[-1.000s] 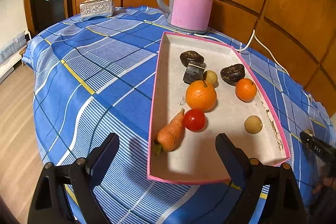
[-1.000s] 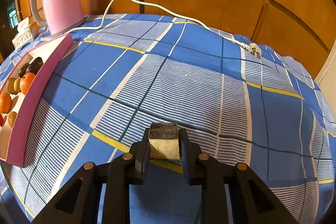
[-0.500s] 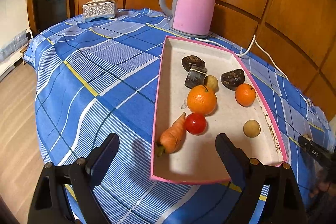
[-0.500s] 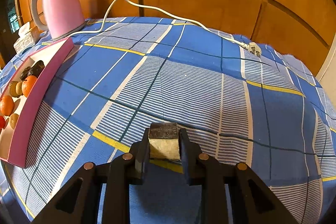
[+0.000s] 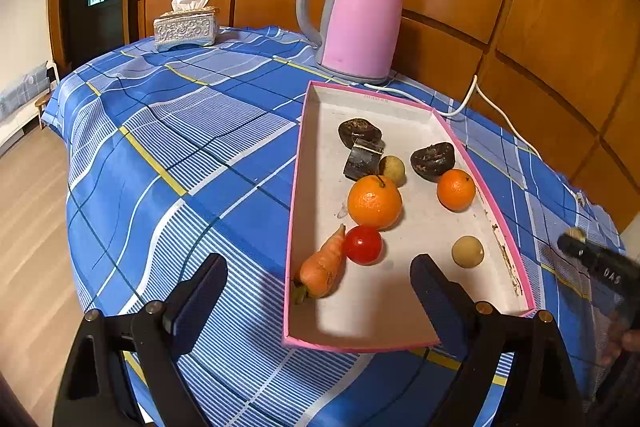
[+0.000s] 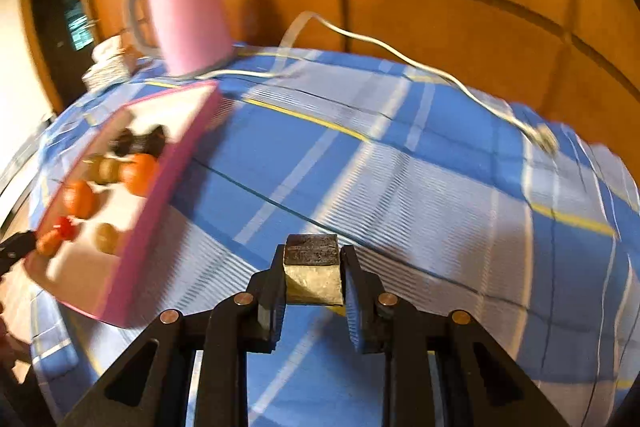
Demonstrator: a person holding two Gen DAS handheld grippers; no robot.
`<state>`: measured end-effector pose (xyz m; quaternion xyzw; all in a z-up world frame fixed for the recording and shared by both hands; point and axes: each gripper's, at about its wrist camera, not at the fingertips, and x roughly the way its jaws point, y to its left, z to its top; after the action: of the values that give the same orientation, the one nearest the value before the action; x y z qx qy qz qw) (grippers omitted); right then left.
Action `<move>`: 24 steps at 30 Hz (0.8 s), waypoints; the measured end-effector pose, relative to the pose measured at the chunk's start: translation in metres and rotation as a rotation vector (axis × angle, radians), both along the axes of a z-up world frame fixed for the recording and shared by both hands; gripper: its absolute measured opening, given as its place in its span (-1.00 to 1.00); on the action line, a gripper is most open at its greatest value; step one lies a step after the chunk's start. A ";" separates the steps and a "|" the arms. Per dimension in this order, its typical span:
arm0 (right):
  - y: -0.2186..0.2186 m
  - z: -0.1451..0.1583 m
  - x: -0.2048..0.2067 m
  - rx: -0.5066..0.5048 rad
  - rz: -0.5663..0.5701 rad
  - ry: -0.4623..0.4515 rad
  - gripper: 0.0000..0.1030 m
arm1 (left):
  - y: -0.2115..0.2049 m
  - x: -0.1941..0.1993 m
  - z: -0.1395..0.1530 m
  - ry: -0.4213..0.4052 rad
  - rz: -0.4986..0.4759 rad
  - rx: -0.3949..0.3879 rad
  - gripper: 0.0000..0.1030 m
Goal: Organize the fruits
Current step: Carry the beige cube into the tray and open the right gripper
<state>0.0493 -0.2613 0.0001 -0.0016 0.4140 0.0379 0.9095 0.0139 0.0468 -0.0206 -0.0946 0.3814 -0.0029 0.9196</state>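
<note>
A pink-rimmed tray on the blue plaid cloth holds two oranges, a red tomato, a carrot, two small tan fruits and several dark pieces. My left gripper hangs open over the tray's near end with nothing between its fingers. My right gripper is shut on a dark-topped, pale-sided fruit chunk, lifted above the cloth to the right of the tray. In the left wrist view the right gripper's tip shows at the far right.
A pink kettle stands behind the tray, its white cord trailing across the cloth to a plug. A silver tissue box sits at the far left corner. Wood panelling backs the table; the floor drops away on the left.
My right gripper has risen and swung left with the chunk, bringing the tray and kettle further into its now blurred view. The left gripper has barely shifted.
</note>
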 end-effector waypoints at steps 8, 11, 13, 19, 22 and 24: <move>0.064 0.022 0.013 0.011 0.246 -0.018 -0.52 | 0.003 -0.001 0.001 -0.003 0.007 -0.008 0.81; 0.089 0.024 0.019 0.011 0.335 -0.014 -0.52 | 0.004 -0.002 0.001 -0.003 0.011 -0.007 0.81; 0.107 0.025 0.022 0.003 0.395 -0.008 -0.52 | 0.004 -0.002 0.001 -0.003 0.011 -0.006 0.81; 0.142 0.018 0.034 -0.035 0.530 0.023 -0.52 | 0.005 -0.001 -0.002 0.003 0.016 0.000 0.81; 0.149 0.011 0.038 -0.060 0.568 0.046 -0.52 | 0.006 0.000 -0.003 0.009 0.021 0.003 0.81; 0.149 0.004 0.042 -0.071 0.573 0.064 -0.52 | 0.006 0.000 -0.004 0.012 0.021 0.005 0.81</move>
<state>0.0912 -0.1121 0.0044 -0.1492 0.4261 0.2787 0.8476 0.0144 0.0526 -0.0250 -0.0963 0.3860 0.0085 0.9174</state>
